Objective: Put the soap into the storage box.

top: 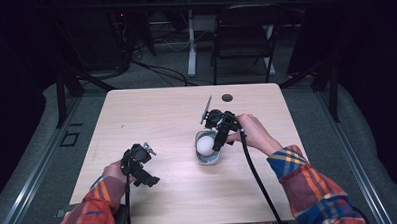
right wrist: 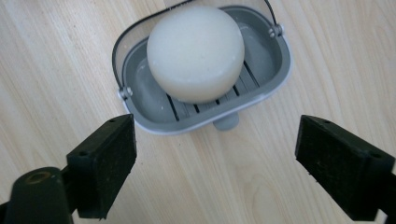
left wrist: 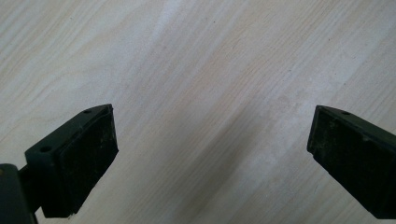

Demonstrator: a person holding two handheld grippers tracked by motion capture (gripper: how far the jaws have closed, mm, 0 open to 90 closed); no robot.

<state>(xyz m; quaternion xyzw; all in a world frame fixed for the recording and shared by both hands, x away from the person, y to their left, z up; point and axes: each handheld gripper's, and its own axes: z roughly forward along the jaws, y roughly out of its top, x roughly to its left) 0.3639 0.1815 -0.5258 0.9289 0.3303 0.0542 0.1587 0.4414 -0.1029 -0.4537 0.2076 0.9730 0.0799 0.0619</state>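
Note:
A round white bar of soap [right wrist: 196, 51] lies in a grey slatted soap dish [right wrist: 273, 65] right of the table's middle; the soap [top: 205, 144] and the dish [top: 208, 160] also appear in the high view. My right gripper [right wrist: 215, 140] hovers just above the dish's near side, jaws open, nothing between them. In the high view the right gripper [top: 218, 135] points down over the dish. My left gripper [left wrist: 210, 135] is open over bare wood; it sits near the table's front left [top: 140, 166].
The light wooden table [top: 161, 113] has a round cable hole [top: 227, 97] at its back edge. A black folding chair [top: 244, 35] and a desk leg stand beyond the table. Dark frame legs flank both sides.

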